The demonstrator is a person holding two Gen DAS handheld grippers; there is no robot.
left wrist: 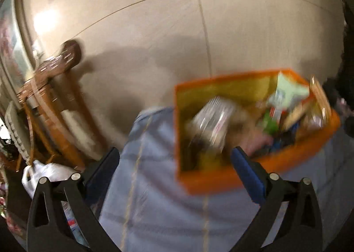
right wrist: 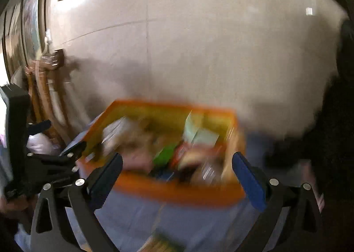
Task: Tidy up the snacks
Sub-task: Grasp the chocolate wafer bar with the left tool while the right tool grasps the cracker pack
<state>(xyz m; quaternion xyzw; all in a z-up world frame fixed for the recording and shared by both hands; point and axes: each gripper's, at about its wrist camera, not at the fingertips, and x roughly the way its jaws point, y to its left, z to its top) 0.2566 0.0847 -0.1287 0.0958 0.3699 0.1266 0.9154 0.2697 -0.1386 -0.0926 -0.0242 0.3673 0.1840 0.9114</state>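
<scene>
An orange box (left wrist: pixel 205 182) with a yellow inside stands on a light blue cloth (left wrist: pixel 154 207). It holds several snack packets, among them a pale green pack (left wrist: pixel 287 92), a bright green one (left wrist: pixel 268 122) and a silvery one (left wrist: pixel 213 119). My left gripper (left wrist: pixel 174 161) is open above the box's near left corner, nothing between its blue pads. In the right wrist view the same box (right wrist: pixel 177 192) lies ahead, blurred, with the pale green pack (right wrist: pixel 199 134) inside. My right gripper (right wrist: pixel 177 165) is open over the box's near rim, holding nothing. The left gripper (right wrist: pixel 55 159) shows at that view's left edge.
A pale tiled floor (left wrist: pixel 177 30) fills the background. A wooden piece of furniture (left wrist: pixel 55 88) stands at the left, with a white plastic bag (left wrist: pixel 48 172) below it. A dark shape (right wrist: pixel 331 130) fills the right side. A printed packet (right wrist: pixel 161 244) lies on the cloth near the bottom.
</scene>
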